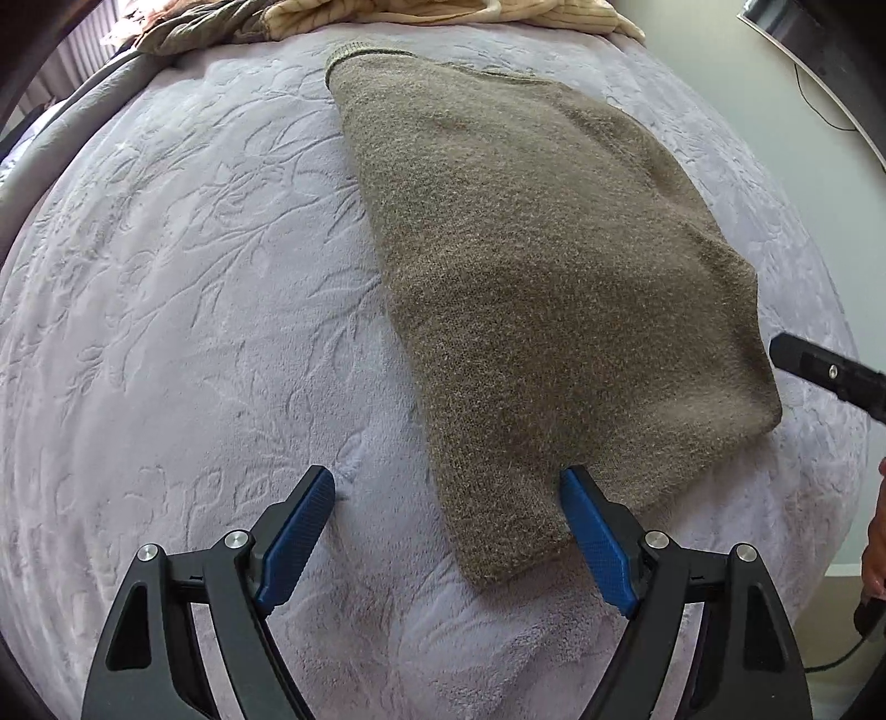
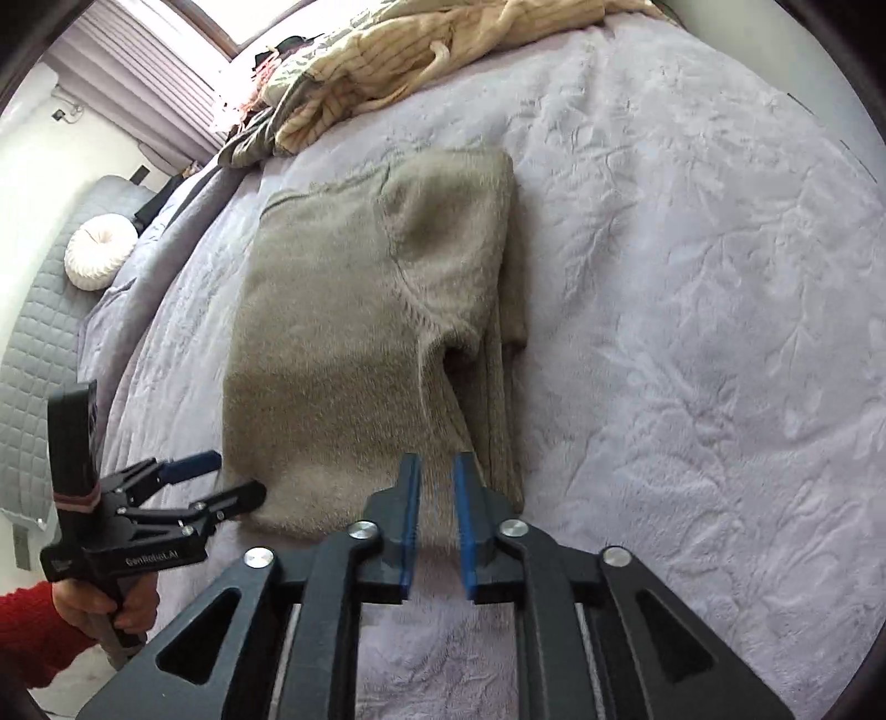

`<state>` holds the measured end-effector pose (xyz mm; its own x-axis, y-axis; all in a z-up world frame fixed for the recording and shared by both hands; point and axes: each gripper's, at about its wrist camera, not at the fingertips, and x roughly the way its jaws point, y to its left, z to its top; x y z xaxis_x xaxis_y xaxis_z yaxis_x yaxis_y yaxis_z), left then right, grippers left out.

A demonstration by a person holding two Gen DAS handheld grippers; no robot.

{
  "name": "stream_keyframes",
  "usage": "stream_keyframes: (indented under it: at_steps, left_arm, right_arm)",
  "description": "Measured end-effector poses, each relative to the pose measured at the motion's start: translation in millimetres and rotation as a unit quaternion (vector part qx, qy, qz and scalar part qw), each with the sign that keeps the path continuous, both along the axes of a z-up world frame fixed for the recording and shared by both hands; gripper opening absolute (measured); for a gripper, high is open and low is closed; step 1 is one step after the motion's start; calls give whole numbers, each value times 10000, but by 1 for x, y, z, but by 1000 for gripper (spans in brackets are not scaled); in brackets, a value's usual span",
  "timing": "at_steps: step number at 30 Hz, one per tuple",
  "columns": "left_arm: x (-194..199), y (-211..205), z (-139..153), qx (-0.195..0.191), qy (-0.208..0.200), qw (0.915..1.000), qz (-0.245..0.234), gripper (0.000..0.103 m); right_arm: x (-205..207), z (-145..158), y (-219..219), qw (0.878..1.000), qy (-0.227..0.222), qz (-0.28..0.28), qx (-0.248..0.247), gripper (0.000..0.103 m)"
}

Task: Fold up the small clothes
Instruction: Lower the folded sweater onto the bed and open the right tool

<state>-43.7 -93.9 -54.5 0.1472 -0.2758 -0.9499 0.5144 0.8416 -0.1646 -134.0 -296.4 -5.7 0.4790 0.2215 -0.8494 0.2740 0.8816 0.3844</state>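
An olive-brown knitted sweater (image 1: 531,266) lies folded on a lavender embossed blanket (image 1: 166,310). In the right wrist view the sweater (image 2: 321,354) has a sleeve laid over its right side. My left gripper (image 1: 448,482) is open wide and straddles the sweater's near left corner, its right blue pad (image 1: 598,543) resting at the cloth. A hand in a red sleeve holds that left gripper (image 2: 238,476). My right gripper (image 2: 436,465) hovers over the near hem with a narrow gap between its pads, and the cloth shows through unpinched. One of its fingers (image 1: 819,371) shows beside the sweater's right corner.
A pile of clothes, with a cream striped garment (image 2: 376,61) on top, lies at the far end of the blanket. A white round cushion (image 2: 99,252) rests on a grey quilted surface (image 2: 39,343) to the left. The bed's right edge and a dark object (image 1: 819,50) are nearby.
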Motion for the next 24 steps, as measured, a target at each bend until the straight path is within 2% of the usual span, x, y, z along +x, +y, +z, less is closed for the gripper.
stream_keyframes:
  at_steps: [2, 3, 4, 5, 7, 9, 12, 18, 21, 24]
  left_arm:
    - [-1, 0, 0, 14, -16, 10000, 4, 84]
    - [-1, 0, 0, 13, -11, 10000, 17, 84]
    - [-1, 0, 0, 8, -5, 10000, 23, 84]
    - [-1, 0, -1, -5, 0, 10000, 34, 84]
    - [1, 0, -2, -40, 33, 10000, 56, 84]
    - [0, 1, -3, -71, 76, 9999, 71, 84]
    - [-2, 3, -3, -62, 65, 9999, 75, 84]
    - [-3, 5, -4, -96, 123, 9998, 145, 84]
    - [0, 6, -3, -67, 110, 9998, 171, 84]
    - [2, 6, -2, -74, 153, 9997, 203, 84]
  right_arm:
    - [12, -2, -2, 10000, 17, 0, 25, 39]
    - [18, -5, -1, 10000, 80, 30, -8, 34]
    - [23, -7, 0, 9999, 116, 26, -66, 24]
    - [27, -10, 0, 9998, 168, -31, -115, 8]
    - [23, -24, -13, 9991, 253, -326, 139, 8]
    - [17, -46, -28, 9945, 295, -707, 708, 7]
    - [2, -59, -43, 9850, 171, -1057, 1356, 7]
    - [-9, -51, -47, 9816, 259, -1236, 1429, 7]
    - [-15, -48, -49, 9827, 532, -1390, 1104, 8]
    - [-27, -44, -52, 9800, 526, -1457, 1250, 8]
